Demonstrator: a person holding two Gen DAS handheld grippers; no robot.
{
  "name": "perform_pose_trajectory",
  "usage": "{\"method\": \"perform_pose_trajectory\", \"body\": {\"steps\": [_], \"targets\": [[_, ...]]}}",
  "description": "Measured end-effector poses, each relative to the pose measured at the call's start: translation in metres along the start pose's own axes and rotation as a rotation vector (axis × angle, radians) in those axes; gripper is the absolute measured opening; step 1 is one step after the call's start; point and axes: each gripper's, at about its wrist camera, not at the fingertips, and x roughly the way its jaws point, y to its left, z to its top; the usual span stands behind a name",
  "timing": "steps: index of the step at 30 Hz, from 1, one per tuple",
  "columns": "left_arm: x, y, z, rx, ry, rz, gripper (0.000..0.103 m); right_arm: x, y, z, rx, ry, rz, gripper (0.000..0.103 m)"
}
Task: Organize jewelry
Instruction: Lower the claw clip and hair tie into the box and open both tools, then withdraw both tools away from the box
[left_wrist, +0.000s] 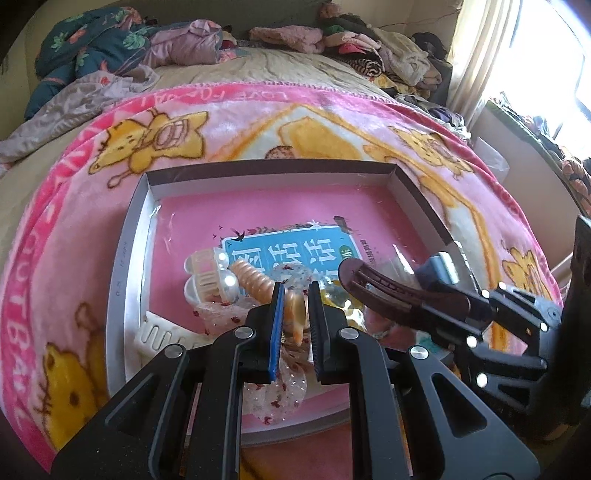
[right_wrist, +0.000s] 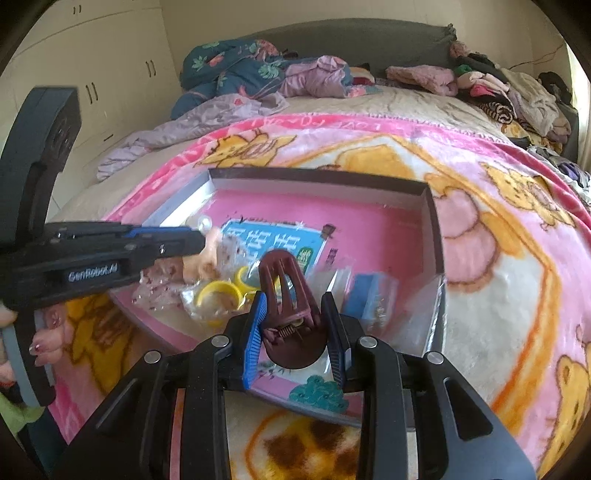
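A bedroom: a bed heaped with clothes at its far side, and spread over it a pink cartoon-bear blanket (left_wrist: 332, 110) on which sits a shallow open box (left_wrist: 266, 175) with a pink printed floor. Inside the box lie hair accessories in a loose pile: a pearl-trimmed claw clip (left_wrist: 210, 273), a white comb (left_wrist: 159, 334), yellow rings in a clear bag (right_wrist: 218, 295) and a blue packet (right_wrist: 364, 295). The left gripper (left_wrist: 295, 291) is pinched nearly closed on a peach ribbed hair tie (left_wrist: 295, 314), low over the pile. The right gripper (right_wrist: 293, 299), partly closed, clamps a dark brown hair clip (right_wrist: 286, 291) by its hinge end above the box's near side.
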Motion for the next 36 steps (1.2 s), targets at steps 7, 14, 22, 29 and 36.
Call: {"method": "perform_pose_trajectory", "body": {"steps": [7,14,22,29,36], "targets": [[0.006,0.012,-0.001,-0.039,0.017,-0.007,0.009,0.003,0.006,-0.005,-0.007,0.022,0.018,0.03],[0.004,0.012,-0.001,-0.035,0.017,-0.008,0.022,-0.001,0.011,-0.01,-0.012,0.035,0.013,0.037],[-0.004,0.007,-0.001,-0.029,0.008,-0.011,0.033,-0.02,0.009,-0.017,0.007,0.025,-0.001,0.05],[-0.025,0.001,-0.002,-0.026,-0.022,-0.016,0.051,-0.043,0.01,-0.02,0.011,-0.002,-0.029,0.064],[-0.056,-0.003,-0.007,-0.03,-0.072,-0.017,0.066,-0.068,0.018,-0.022,0.004,-0.048,-0.05,0.077]]}}
